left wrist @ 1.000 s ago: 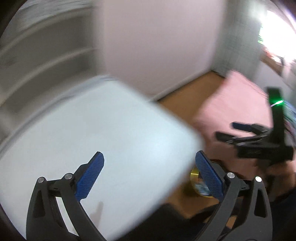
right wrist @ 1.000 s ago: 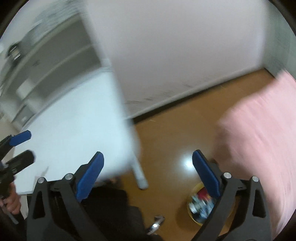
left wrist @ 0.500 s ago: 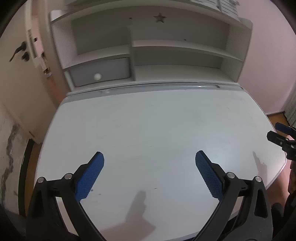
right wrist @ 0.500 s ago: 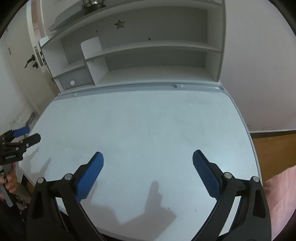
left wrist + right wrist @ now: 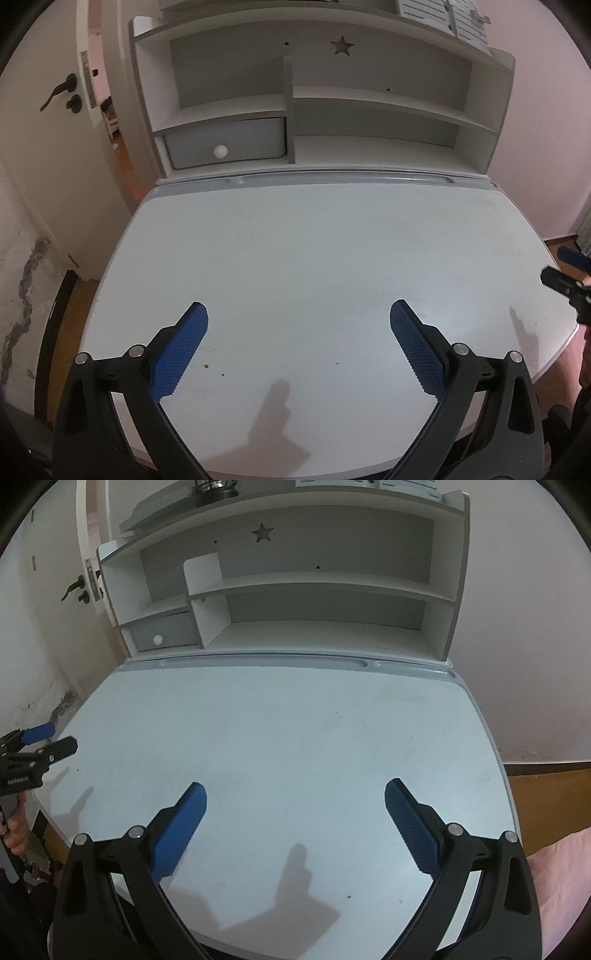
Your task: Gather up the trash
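Above the pale table (image 5: 295,258) I hold both tongs level, left tongs (image 5: 298,343) and right tongs (image 5: 295,819) spread wide with nothing between their blue pads, ready to close on whatever needs picking. No trash shows anywhere on the table or the shelves (image 5: 314,587), so I judge collecting is done here.

A pale grey-white surface (image 5: 317,258) is backed by a white shelf hutch (image 5: 369,99) with a star cut-out (image 5: 342,45). A grey drawer (image 5: 229,142) with a round white knob (image 5: 220,150) is seen lower left. A door handle (image 5: 59,90) is noted left; wood floor (image 5: 546,794) right. Walls are plain, pinkish.
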Available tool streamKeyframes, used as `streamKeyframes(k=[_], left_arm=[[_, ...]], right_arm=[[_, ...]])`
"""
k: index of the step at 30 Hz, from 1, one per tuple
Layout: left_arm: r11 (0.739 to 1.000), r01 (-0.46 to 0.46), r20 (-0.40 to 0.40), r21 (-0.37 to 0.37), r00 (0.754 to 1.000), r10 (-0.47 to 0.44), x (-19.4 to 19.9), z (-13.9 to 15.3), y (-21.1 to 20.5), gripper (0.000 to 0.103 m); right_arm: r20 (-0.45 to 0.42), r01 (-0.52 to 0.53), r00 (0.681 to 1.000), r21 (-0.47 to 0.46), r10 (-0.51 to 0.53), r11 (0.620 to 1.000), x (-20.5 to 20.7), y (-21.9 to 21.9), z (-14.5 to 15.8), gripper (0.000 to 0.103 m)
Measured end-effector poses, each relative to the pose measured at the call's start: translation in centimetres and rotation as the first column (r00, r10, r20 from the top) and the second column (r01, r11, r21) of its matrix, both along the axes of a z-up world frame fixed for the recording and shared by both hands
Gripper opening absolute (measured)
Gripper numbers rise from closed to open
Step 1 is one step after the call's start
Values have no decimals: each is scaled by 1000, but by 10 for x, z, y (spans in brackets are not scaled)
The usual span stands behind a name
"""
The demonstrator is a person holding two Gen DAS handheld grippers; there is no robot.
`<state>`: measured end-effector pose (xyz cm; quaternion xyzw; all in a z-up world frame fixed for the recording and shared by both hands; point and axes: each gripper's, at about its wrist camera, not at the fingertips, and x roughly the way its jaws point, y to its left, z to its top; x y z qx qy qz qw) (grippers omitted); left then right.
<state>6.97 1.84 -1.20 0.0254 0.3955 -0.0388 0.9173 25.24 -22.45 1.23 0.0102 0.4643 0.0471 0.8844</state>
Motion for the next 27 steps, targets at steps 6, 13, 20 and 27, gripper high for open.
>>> streamKeyframes(k=[6,13,20,27], left_arm=[[999,-19,-9,-26,1000,18,1,-2,3,96],[1000,-13,4,-13,1000,13,0,-1,-1,96],[1000,-16,-7,-8,1000,16,1,-5,-1,96],[1000,-11,-7,-6,1000,11,1,-6,-2,96]], right_arm=[[19,-20,1000,-12,20,1000,-8,7,6,94],[12,-1,1000,-6,1,1000,-9,2,3,94],[7,-7,1000,4,7,1000,-8,3,2,94],[3,-2,1000,18,2,1000,-8,1,3,94]])
